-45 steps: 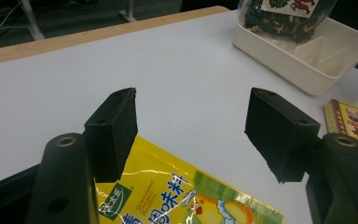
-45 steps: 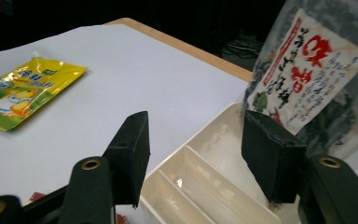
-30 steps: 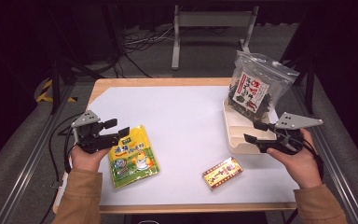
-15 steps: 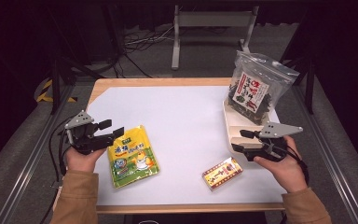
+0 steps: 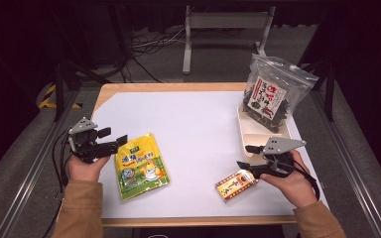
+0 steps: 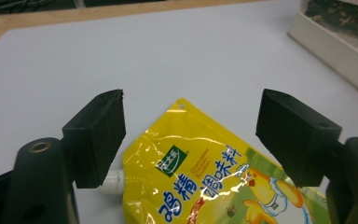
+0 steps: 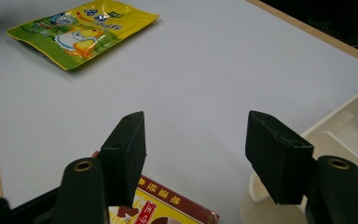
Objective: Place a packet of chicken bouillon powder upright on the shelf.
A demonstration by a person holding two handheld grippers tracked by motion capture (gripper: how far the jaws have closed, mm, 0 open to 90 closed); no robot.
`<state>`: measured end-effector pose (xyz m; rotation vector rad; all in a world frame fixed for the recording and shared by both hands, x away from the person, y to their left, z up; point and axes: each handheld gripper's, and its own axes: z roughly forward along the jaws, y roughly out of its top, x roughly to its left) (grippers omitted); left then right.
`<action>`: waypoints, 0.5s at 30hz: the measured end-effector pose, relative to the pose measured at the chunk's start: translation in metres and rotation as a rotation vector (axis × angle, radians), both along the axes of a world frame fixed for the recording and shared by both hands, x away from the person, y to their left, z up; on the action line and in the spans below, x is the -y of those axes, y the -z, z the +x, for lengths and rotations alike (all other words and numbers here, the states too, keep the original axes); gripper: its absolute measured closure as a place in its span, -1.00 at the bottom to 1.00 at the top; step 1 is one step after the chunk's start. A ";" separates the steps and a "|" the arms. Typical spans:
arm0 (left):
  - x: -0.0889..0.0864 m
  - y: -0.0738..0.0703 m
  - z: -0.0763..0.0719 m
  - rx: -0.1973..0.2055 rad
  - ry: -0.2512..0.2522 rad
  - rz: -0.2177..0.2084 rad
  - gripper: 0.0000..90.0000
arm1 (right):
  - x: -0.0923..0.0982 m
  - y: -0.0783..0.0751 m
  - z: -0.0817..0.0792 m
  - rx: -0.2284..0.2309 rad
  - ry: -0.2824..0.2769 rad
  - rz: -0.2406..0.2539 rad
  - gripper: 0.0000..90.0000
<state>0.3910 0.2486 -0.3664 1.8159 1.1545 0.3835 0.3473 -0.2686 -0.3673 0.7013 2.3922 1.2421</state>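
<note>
A yellow spouted pouch (image 5: 141,166) lies flat on the white table top at the front left. My left gripper (image 5: 113,144) sits at its left edge. In the left gripper view the left gripper (image 6: 193,103) is open, its jaws have just been opening, and the pouch (image 6: 205,177) has its top corner low between them with no pad pressing on it. A small red and yellow box (image 5: 235,184) lies at the front right. My right gripper (image 5: 245,157) hovers open just above the box's right end; the right gripper (image 7: 198,123) has the box (image 7: 168,207) under its left jaw.
A white tray (image 5: 257,138) stands along the right edge, and a clear bag of dark dried seaweed (image 5: 270,94) leans upright in its far end. The tray (image 7: 354,116) lies close beside my right jaw. Wooden table edges border the white sheet.
The right hand has come down and left, from beside the tray to over the small box. The left gripper's jaws stand wider apart at the pouch's edge; that hand has barely shifted.
</note>
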 end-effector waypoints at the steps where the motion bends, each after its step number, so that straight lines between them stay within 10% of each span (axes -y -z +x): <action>1: -0.002 0.002 0.002 -0.019 -0.008 0.000 -0.51 | 0.000 0.000 0.000 0.001 -0.002 -0.001 -0.15; 15: -0.015 0.033 0.018 -0.203 -0.067 0.000 -0.81 | -0.006 0.000 -0.001 0.007 -0.016 0.001 -0.16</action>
